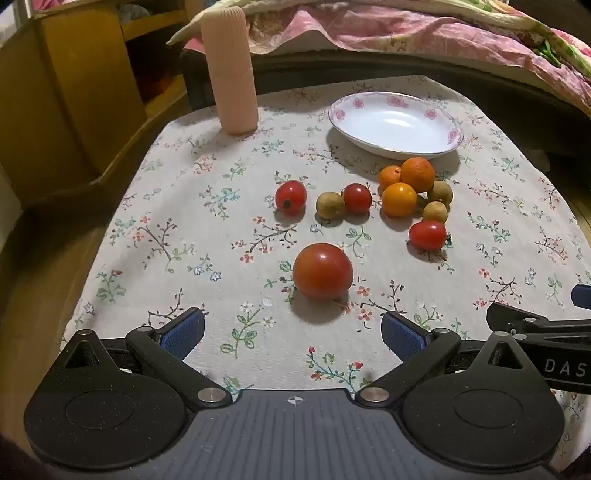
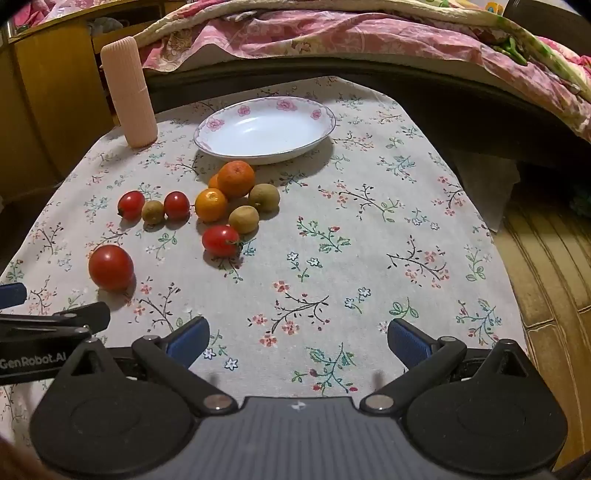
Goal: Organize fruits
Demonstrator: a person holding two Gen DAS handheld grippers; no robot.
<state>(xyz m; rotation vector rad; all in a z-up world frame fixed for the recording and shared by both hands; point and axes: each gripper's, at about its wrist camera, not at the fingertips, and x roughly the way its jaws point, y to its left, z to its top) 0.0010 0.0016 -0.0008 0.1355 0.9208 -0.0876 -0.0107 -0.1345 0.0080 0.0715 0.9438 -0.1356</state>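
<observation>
A big red tomato (image 1: 322, 270) (image 2: 110, 267) lies on the floral cloth just ahead of my open left gripper (image 1: 293, 332). Beyond it sit three small red tomatoes (image 1: 290, 196) (image 2: 220, 240), three oranges (image 1: 417, 174) (image 2: 236, 179) and three brown longans (image 1: 330, 205) (image 2: 263, 197), bunched in front of an empty white plate (image 1: 448, 125) (image 2: 327, 114) with pink flowers. My right gripper (image 2: 297, 341) stands open over bare cloth, to the right of the fruit. Nothing is between either pair of fingers. Each gripper's side shows at the other view's edge.
A tall ribbed pink cylinder (image 1: 229, 70) (image 2: 129, 96) stands at the table's back left. A bed with a pink quilt (image 2: 332, 33) runs behind the table. Wooden shelves (image 1: 74, 92) are at the left. The table edge drops to a wooden floor (image 2: 546, 258) on the right.
</observation>
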